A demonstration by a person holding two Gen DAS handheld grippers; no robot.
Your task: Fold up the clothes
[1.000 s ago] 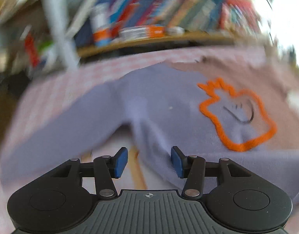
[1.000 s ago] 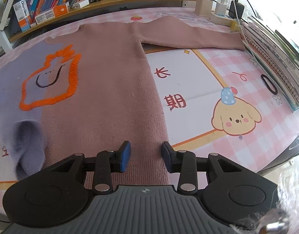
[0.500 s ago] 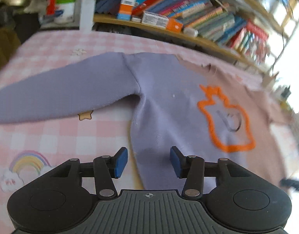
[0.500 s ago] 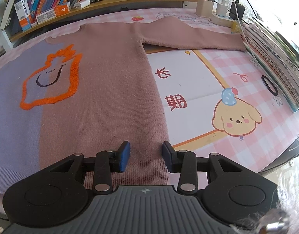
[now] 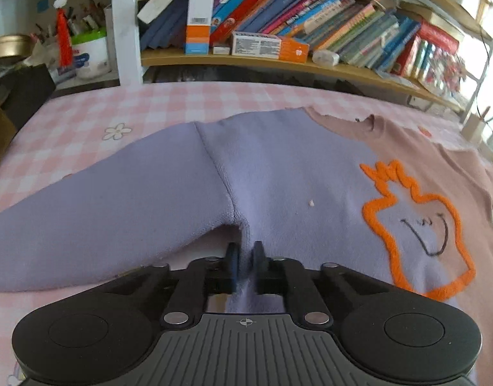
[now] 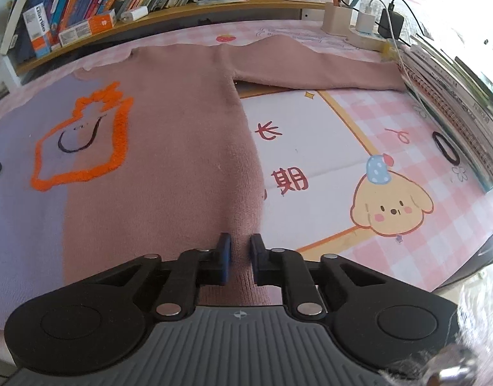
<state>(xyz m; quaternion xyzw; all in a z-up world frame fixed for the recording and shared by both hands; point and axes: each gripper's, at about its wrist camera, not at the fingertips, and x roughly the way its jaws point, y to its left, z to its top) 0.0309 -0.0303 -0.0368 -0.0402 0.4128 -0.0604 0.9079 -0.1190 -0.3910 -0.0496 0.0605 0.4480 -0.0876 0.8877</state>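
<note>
the left gripper (image 5: 245, 254) has its blue-padded fingers pinched together on the lilac side edge of the sweater (image 5: 294, 173), just below the armpit where the lilac sleeve (image 5: 111, 212) joins the body. the right gripper (image 6: 239, 251) is likewise clamped on a fold of the sweater (image 6: 169, 135), here at the dusty-pink side edge near the hem (a narrow ridge of knit rises between its fingers). the sweater lies flat and face up on the table (image 6: 416, 122), half lilac and half pink, with an orange fuzzy outline (image 5: 416, 225) around a small drawn smile across the colour seam. the lilac sleeve stretches out to the left, and the pink sleeve (image 6: 314, 67) runs out to the right toward a stack of spiral notebooks (image 6: 461, 103). the table wears a pink checked cover with a cartoon puppy (image 6: 391, 206) and red characters printed beside the sweater. a black hair tie (image 6: 445, 148) rests near the notebooks. behind the table, a wooden shelf (image 5: 272, 64) carries leaning books.
</note>
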